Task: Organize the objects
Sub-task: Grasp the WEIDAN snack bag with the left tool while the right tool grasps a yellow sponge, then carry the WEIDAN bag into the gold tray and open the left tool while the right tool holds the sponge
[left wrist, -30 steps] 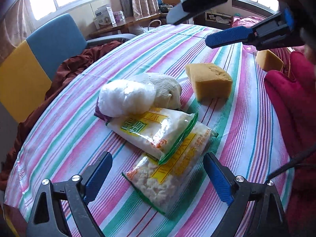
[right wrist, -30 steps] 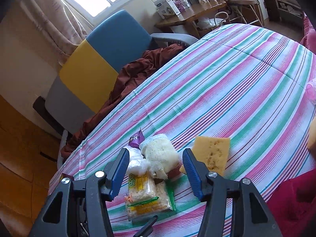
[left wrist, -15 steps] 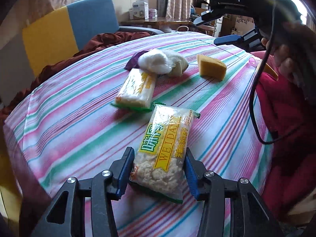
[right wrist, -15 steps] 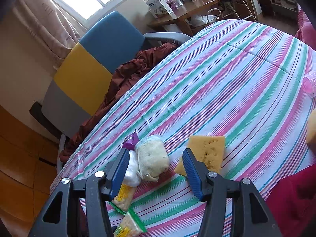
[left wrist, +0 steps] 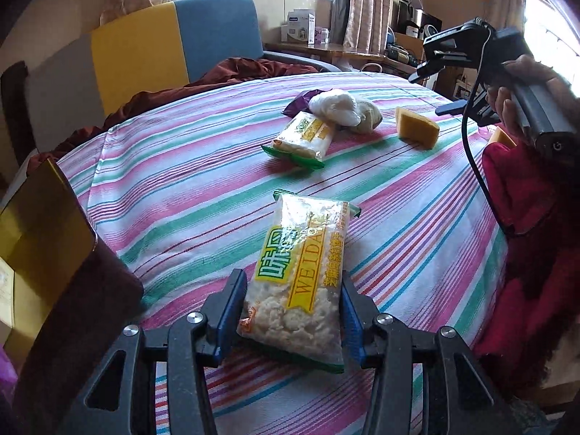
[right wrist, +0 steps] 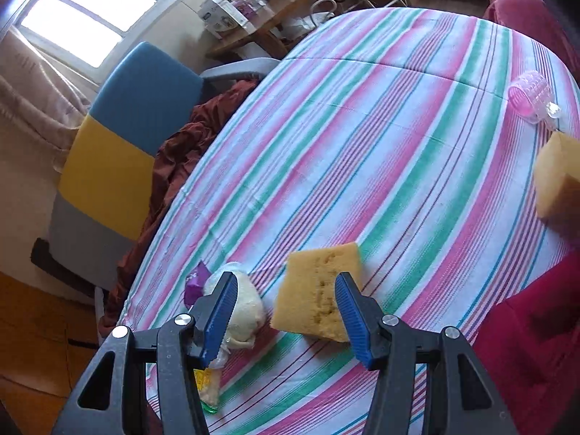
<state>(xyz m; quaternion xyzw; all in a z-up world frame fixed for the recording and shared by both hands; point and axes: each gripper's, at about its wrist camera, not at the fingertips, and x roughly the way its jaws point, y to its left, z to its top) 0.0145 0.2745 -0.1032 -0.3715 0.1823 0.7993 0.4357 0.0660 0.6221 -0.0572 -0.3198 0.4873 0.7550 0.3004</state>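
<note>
My left gripper (left wrist: 290, 311) is shut on a clear snack packet (left wrist: 304, 272) with yellow and green print, held just above the striped tablecloth (left wrist: 181, 181) near its front edge. A second snack packet (left wrist: 301, 137) lies further back, next to a white bag (left wrist: 335, 107) and a beige bag (left wrist: 368, 119). A yellow sponge (left wrist: 417, 128) lies to their right. My right gripper (right wrist: 286, 311) is open and hovers above that sponge (right wrist: 319, 297), beside the beige bag (right wrist: 246, 311).
A gold box (left wrist: 36, 239) stands at the table's left front edge. A second sponge (right wrist: 558, 177) and a pink ribbed cup (right wrist: 529, 96) lie at the right side. A blue and yellow chair (left wrist: 174, 50) with brown cloth stands behind the table. Red fabric (left wrist: 525, 253) lies on the right.
My left gripper closed on the snack packet and pulled it back toward the table's front edge, away from the pile. My right gripper moved slightly right, over the sponge.
</note>
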